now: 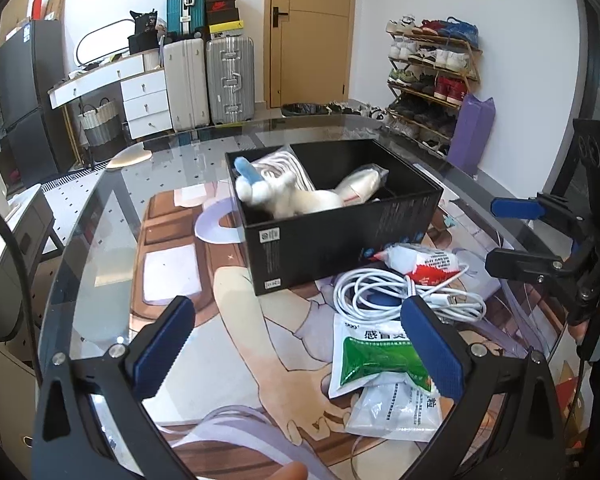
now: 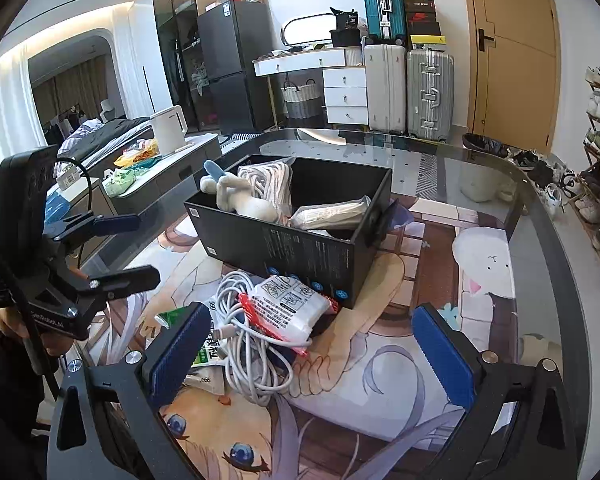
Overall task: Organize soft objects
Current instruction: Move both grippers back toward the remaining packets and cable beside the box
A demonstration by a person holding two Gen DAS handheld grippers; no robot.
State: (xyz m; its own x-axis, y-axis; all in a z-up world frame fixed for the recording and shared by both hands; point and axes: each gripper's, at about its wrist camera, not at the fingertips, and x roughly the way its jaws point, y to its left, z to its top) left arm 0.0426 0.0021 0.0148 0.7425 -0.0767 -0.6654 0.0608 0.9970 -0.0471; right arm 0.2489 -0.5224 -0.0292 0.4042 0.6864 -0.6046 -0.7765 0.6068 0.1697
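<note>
White cable (image 2: pixel 247 344) and packets (image 1: pixel 374 360) lie beside the black box (image 2: pixel 300 248).

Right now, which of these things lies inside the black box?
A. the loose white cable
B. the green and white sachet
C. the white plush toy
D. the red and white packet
C: the white plush toy lies inside the black box, while the other three lie outside on the table in front of it.

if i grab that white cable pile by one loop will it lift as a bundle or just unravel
The white cable looks loosely coiled with no tie, so it would probably sag and trail. The red and white packet lying on it would likely slide off. Its loops look thin and smooth, possibly slippery.
</note>
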